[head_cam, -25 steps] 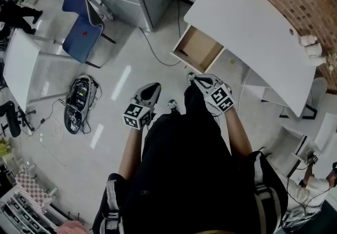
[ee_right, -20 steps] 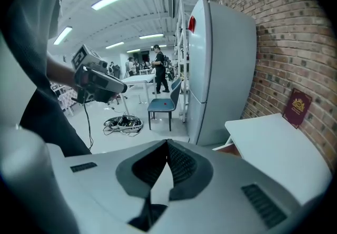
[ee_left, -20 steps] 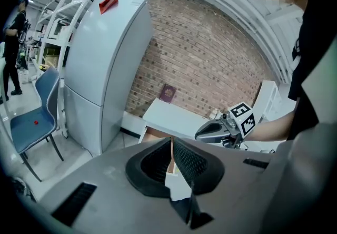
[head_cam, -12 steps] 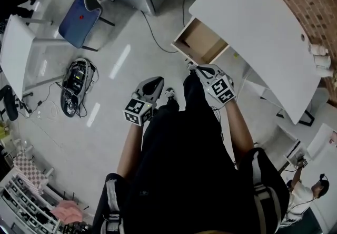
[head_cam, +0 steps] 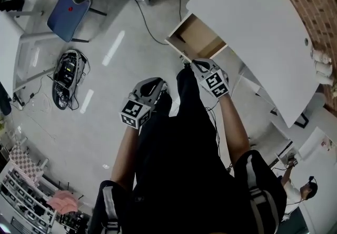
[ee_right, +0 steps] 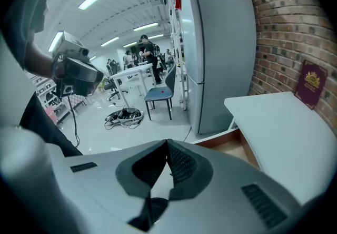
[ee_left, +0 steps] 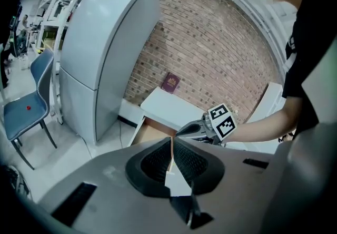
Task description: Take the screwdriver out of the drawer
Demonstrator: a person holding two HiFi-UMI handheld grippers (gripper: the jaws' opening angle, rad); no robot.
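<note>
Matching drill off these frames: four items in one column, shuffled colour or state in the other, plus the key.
Things:
1. drawer
2. chair
3. booklet
4. left gripper

Colour or state:
A. dark red
B. jaws shut, nothing between them
C. pulled open
D. blue

Pairs: 1-C, 2-D, 3-A, 4-B
</note>
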